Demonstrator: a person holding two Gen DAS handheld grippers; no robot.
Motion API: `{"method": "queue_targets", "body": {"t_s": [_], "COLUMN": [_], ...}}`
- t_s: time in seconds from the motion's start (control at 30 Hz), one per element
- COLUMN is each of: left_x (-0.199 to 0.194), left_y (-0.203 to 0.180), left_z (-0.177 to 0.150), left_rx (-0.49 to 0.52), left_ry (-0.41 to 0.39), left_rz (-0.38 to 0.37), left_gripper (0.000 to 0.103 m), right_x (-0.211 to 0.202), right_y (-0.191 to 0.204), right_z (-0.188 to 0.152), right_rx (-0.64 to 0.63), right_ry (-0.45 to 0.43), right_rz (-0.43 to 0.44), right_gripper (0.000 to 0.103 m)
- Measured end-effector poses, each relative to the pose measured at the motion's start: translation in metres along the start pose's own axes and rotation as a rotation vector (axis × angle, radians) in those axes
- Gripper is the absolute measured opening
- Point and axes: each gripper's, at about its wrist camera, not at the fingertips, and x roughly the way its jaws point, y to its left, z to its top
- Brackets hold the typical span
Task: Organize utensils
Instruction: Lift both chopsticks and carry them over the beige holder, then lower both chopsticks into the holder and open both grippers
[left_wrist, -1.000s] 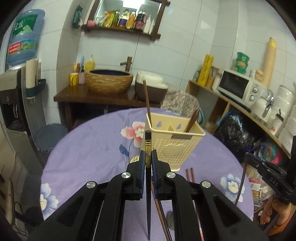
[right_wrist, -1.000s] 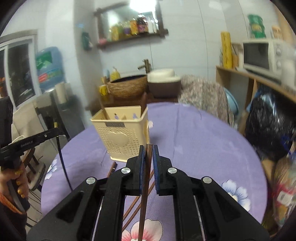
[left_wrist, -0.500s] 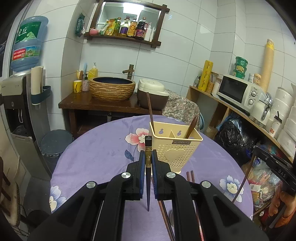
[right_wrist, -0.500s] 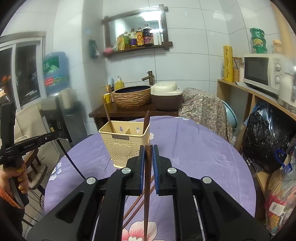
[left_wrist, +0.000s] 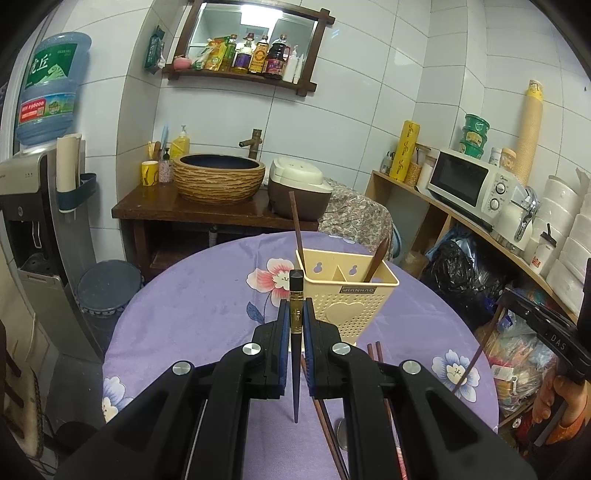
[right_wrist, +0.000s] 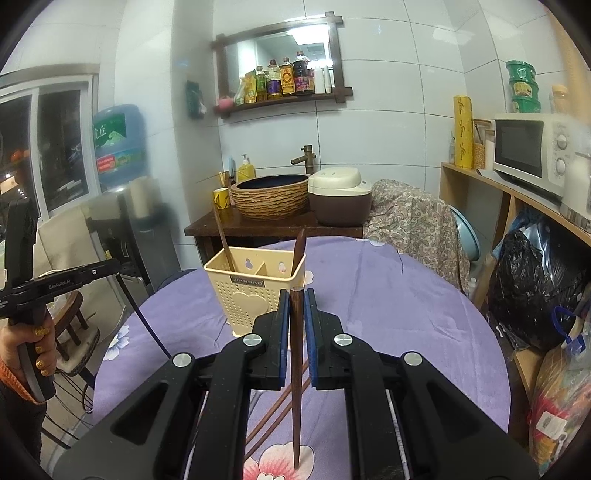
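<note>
The left gripper (left_wrist: 296, 317) is pinching a black chopstick (left_wrist: 295, 376) with a gold band near its top. The stick hangs straight down, with its thin tip above the purple cloth (left_wrist: 199, 306). The right gripper (right_wrist: 296, 314) is pinching a brown chopstick (right_wrist: 295, 387) the same way, tip down over a pink flower on the cloth.

A cream holder (left_wrist: 351, 299) stands on the round table, just past both grippers. It has two parts inside. In the left wrist view, one brown stick (left_wrist: 296, 225) leans in the left part, and a wooden spoon (left_wrist: 377, 258) leans in the right part.

More brown chopsticks (left_wrist: 325, 417) lie flat on the cloth, near to us, under the grippers. A metal spoon (left_wrist: 341, 432) lies beside them, partly hidden.

At the far right of the left wrist view, a hand (left_wrist: 557, 395) holds the other gripper. Far back stand a woven sink bowl (left_wrist: 219, 179), a rice cooker (left_wrist: 301, 192) and a microwave (left_wrist: 469, 184).
</note>
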Motion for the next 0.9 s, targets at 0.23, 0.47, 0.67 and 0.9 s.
{"method": "queue_targets", "body": {"t_s": [0.23, 0.47, 0.67, 0.9], "left_x": [-0.018, -0.019, 0.013, 0.067], "left_y": [-0.003, -0.017, -0.026, -0.029], "left_z": [0.053, 0.121, 0.153, 0.129], "left_rx": [-0.010, -0.034, -0.062, -0.059], "left_ry": [-0.044, -0.134, -0.198, -0.166], "left_rz": [-0.064, -0.072, -0.029, 0.020], "left_gripper": [0.008, 0.009, 0.008, 0.008], "right_x": [0.000, 0.005, 0.030, 0.084], "right_y": [0.007, 0.023, 0.031, 0.029], "right_z": [0.056, 0.153, 0.192, 0.163], "right_rx": [-0.004, 0.001, 0.012, 0.027], "right_ry": [-0.038, -0.153, -0.207, -0.152], "right_rz": [0.067, 0.068, 0.015, -0.012], "right_gripper": [0.009, 0.009, 0.009, 0.009]}}
